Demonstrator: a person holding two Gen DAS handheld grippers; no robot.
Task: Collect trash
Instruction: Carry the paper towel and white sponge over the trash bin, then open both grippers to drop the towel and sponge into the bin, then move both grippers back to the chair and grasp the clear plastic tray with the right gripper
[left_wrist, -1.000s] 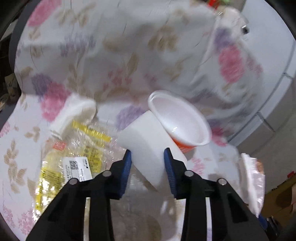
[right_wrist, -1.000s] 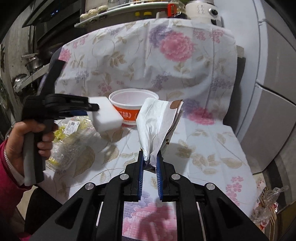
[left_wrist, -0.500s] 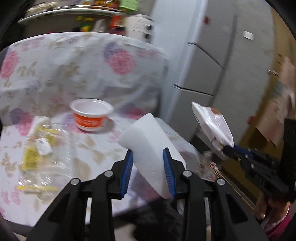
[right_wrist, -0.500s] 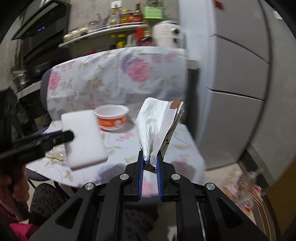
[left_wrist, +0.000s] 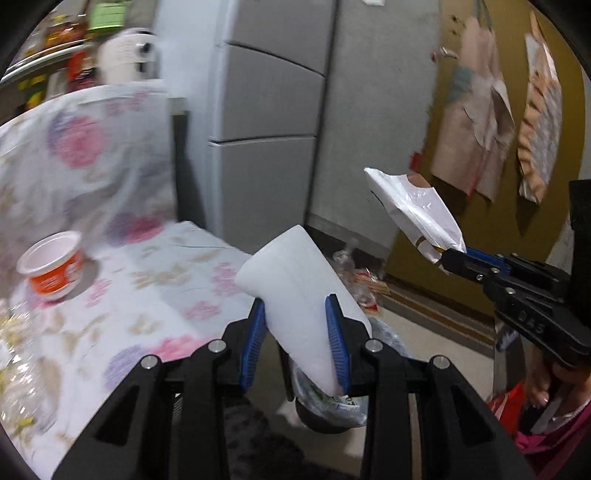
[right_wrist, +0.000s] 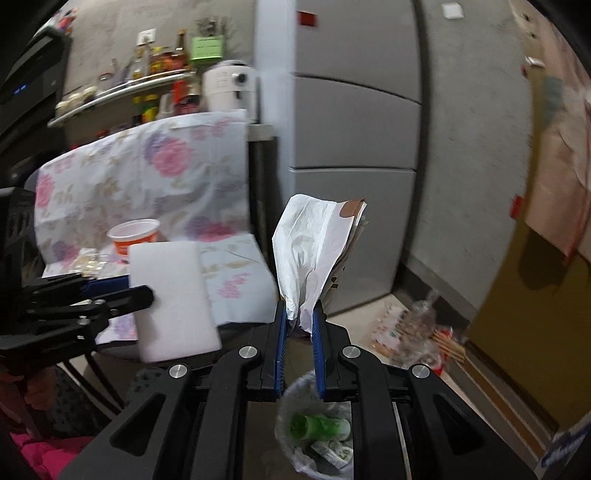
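My left gripper (left_wrist: 295, 317) fingers clamp a white foam block (left_wrist: 299, 291); my right gripper (right_wrist: 299, 325) pinches a crumpled white bag (right_wrist: 314, 251). Both hang above the lined trash bin (right_wrist: 314, 435) on the floor; orange cup (left_wrist: 51, 266) sits on the floral worktop (left_wrist: 155, 295).

Both hand-held grippers swung away from the table (left_wrist: 155, 295) toward the floor beside the refrigerator. The left hand-held gripper (left_wrist: 295, 328) carried the white foam block (left_wrist: 299, 295) off the table edge, and the right hand-held gripper (right_wrist: 299, 332) brought the crumpled white bag (right_wrist: 314, 251) over the lined trash bin (right_wrist: 317, 435), which came into view below.
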